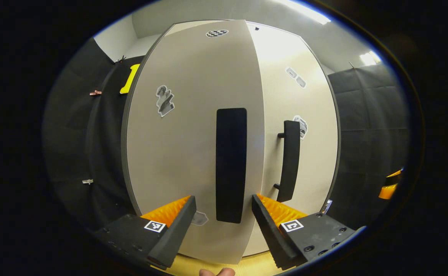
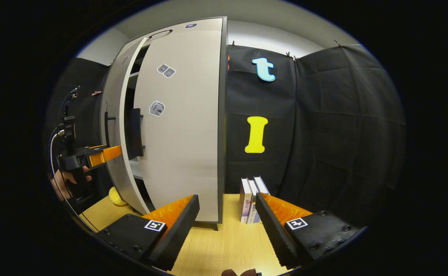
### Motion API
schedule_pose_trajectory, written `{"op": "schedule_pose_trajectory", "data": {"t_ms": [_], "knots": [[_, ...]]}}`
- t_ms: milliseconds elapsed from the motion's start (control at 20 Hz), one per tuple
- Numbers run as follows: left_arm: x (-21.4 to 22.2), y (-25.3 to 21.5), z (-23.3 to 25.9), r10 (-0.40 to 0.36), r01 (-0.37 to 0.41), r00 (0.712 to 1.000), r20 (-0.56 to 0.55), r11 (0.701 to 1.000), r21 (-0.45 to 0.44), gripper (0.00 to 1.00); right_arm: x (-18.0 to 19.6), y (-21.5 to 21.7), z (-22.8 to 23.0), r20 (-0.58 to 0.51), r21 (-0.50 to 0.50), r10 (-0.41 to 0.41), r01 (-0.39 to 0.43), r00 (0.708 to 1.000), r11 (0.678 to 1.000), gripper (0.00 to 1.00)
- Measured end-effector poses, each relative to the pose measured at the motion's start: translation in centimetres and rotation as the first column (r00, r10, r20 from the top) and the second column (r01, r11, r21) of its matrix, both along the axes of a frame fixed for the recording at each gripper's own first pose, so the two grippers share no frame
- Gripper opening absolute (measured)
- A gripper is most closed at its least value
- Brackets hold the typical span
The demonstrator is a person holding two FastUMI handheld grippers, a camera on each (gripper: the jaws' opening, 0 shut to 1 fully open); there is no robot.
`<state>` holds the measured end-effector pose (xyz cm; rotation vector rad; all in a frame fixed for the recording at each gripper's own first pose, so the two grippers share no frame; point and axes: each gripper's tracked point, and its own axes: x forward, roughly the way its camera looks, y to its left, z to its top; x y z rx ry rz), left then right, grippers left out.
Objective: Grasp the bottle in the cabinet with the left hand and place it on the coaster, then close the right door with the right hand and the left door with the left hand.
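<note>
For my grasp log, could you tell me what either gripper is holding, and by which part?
Nothing is held. The left gripper is open with the left door's handle between its fingers, unclamped; the right gripper is open over the table.

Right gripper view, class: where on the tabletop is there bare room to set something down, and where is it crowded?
Bare tabletop lies between the cabinet foot and the books, running forward to the right gripper. A smaller patch lies left of the cabinet by the yellow object. It is crowded near the left door, where the left gripper works.
</note>
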<state>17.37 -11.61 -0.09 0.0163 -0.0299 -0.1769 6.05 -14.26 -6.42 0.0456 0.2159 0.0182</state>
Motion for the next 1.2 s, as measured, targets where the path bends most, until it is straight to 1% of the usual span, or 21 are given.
{"op": "schedule_pose_trajectory", "data": {"t_ms": [150, 400, 600, 950, 1200], "knots": [[-1.1, 0.4, 1.3, -0.007, 0.007, 1.0, 0.016, 1.0, 0.004, 0.94, -0.2, 0.9, 0.8, 0.018, 0.003, 0.007, -0.007, 1.0, 1.0, 0.98], [-5.5, 2.0, 1.5, -0.016, 0.016, 1.0, 0.013, 1.0, 0.01, 0.94, -1.2, 3.0, 2.0, 0.045, 0.006, 0.022, -0.022, 0.999, 1.0, 0.98], [-8.8, 3.9, 1.8, -0.008, 0.008, 1.0, 0.015, 1.0, 0.009, 0.94, -2.3, 5.2, 3.0, 0.07, 0.001, 0.037, -0.037, 0.997, 0.999, 0.98], [-14.8, 7.5, 1.8, -0.001, 0.001, 1.0, 0.004, 1.0, 0.006, 0.94, -4.7, 8.3, 4.6, 0.119, 0.019, 0.025, -0.027, 0.993, 0.999, 0.98], [-18.0, 9.9, 1.4, 0.021, -0.02, 1.0, -0.009, 1.0, 0.015, 0.94, -6.2, 10.5, 5.6, 0.151, 0.005, 0.03, -0.032, 0.988, 0.999, 0.98]]}}
